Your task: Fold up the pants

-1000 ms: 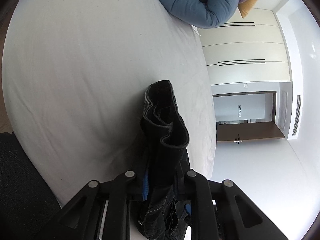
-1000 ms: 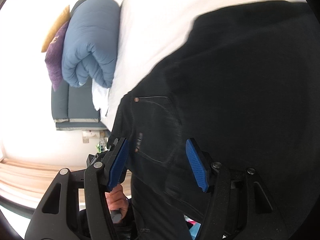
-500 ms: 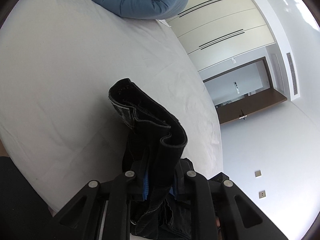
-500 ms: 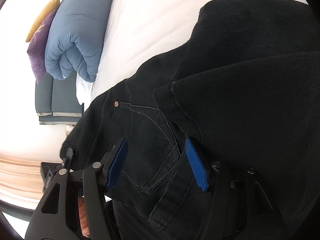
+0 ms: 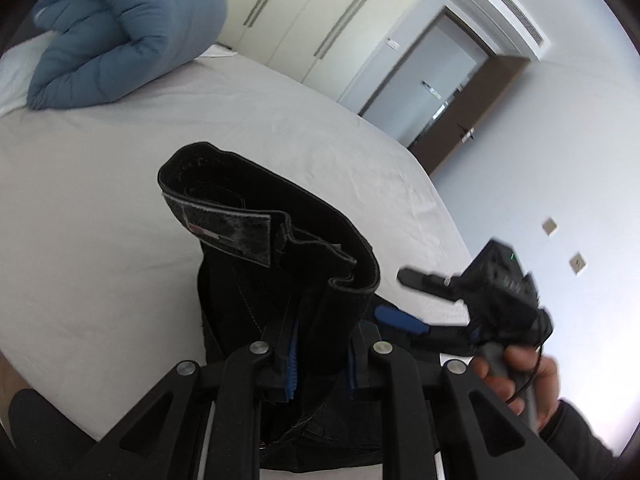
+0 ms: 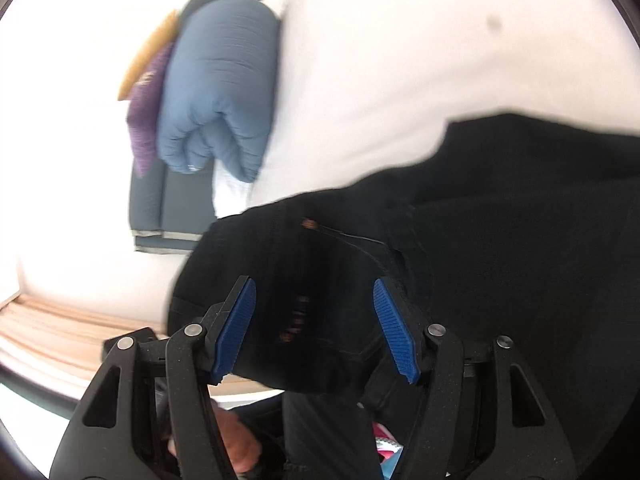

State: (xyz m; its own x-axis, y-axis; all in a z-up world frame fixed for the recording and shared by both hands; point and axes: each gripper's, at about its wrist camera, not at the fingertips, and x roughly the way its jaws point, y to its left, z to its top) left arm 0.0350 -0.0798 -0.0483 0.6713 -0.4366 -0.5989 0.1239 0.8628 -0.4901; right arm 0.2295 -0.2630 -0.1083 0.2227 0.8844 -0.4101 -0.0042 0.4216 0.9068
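Black pants [image 5: 280, 240] hang bunched over a white bed [image 5: 100, 220]. My left gripper [image 5: 320, 344] is shut on their waistband, which stands up in a thick fold in front of the camera. To the right a hand [image 5: 516, 376] holds my right gripper [image 5: 394, 296], open and close to the cloth. In the right wrist view the pants [image 6: 500, 260] spread across the lower right, a pocket with a rivet showing. My right gripper [image 6: 316, 320] is open, its blue pads apart over the pocket area and pressing on nothing.
A rolled blue duvet [image 5: 120, 40] lies at the head of the bed, with a purple pillow [image 6: 148, 92] behind it. Cream wardrobe doors [image 5: 300, 20] and a dark doorway [image 5: 472, 100] stand beyond the bed. White sheet [image 6: 380, 60] shows beyond the pants.
My left gripper has risen and rolled with the waistband held in it, and the right gripper has come into its view. In the right wrist view the pants shifted, showing more sheet.
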